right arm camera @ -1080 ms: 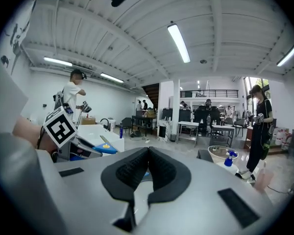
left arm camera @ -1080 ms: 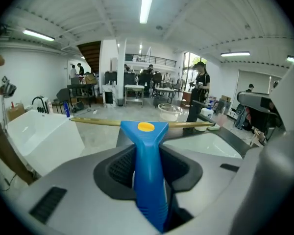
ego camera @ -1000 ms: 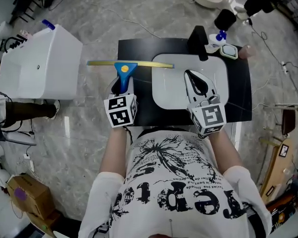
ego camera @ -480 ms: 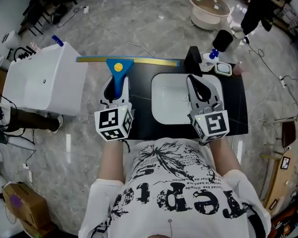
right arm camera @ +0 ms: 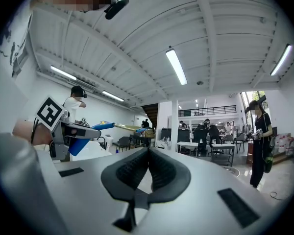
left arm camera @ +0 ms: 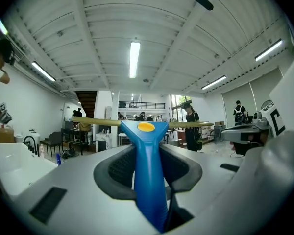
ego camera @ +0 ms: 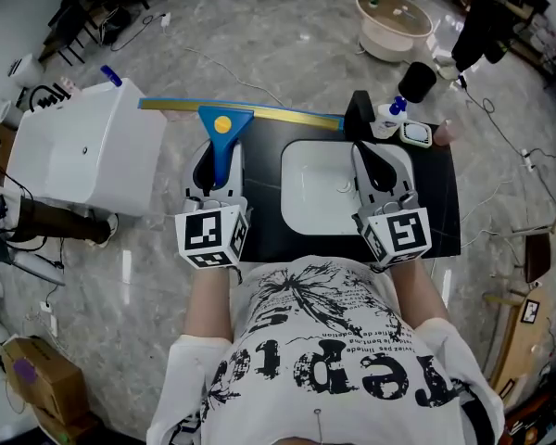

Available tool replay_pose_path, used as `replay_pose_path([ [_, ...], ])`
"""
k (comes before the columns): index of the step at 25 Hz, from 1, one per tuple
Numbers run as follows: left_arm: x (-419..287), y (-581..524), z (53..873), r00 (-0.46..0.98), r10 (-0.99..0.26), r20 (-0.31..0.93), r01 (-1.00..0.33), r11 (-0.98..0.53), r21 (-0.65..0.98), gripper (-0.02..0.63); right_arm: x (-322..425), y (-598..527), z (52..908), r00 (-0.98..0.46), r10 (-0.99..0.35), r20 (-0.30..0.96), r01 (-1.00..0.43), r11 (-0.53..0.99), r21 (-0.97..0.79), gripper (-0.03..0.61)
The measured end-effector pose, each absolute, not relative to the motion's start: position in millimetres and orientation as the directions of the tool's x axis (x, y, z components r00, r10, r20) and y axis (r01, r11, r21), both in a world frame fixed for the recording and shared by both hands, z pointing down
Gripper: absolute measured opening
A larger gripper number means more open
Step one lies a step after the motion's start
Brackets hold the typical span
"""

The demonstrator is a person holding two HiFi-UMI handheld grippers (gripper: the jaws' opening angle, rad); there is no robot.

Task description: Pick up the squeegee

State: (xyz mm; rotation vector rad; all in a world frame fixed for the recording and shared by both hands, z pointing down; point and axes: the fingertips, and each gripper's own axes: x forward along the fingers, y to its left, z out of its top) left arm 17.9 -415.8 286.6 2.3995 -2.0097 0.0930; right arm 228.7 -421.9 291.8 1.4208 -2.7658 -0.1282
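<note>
Entry, nearest first. Both tongs are pointing level just ahead of my chest, over the near edge of the black counter (ego camera: 259,235). The left tongs (ego camera: 218,167) are pinching the blue handle of the squeegee (ego camera: 224,126). The left gripper view is showing the handle running straight up the middle, with both pads pressing on it. The right tongs (ego camera: 378,170) are pressed together on nothing, hovering over the white sink basin (ego camera: 315,193).

The squeegee is hanging clear of the counter with its blade crosswise beyond the left tongs. One end is reaching over the white cabinet (ego camera: 83,146), the other toward the black faucet (ego camera: 359,117).

Handling, my judgement: I am reading it as light and stiff, with a hard plastic handle and a thin brass-coloured rail. I am guessing the rail has a soft rubber edge. The long rail is giving any knock plenty of leverage, so the handle is likely to twist in the pads. The plastic is looking smooth, so slipping is the risk. The handle, close behind the head, is looking like the right place to hold it, not the rail.

Farther out, a small blue-capped bottle (ego camera: 396,109) is standing just beside the faucet. Beyond the counter a grey marbled floor (ego camera: 278,44) is showing, with a beige tub (ego camera: 396,12) well apart. The gripper views are showing an open hall with strip lights, desks and people standing far back.
</note>
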Motion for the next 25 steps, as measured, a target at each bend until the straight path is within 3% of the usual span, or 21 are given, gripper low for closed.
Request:
replay_pose_path([
  [25, 13, -422, 304, 0.176, -0.980, 0.090, -0.984, -0.178, -0.010, 0.141, 216, -422, 298, -0.607, -0.795, -0.008, -0.791, 0.603, 0.106, 0.012],
])
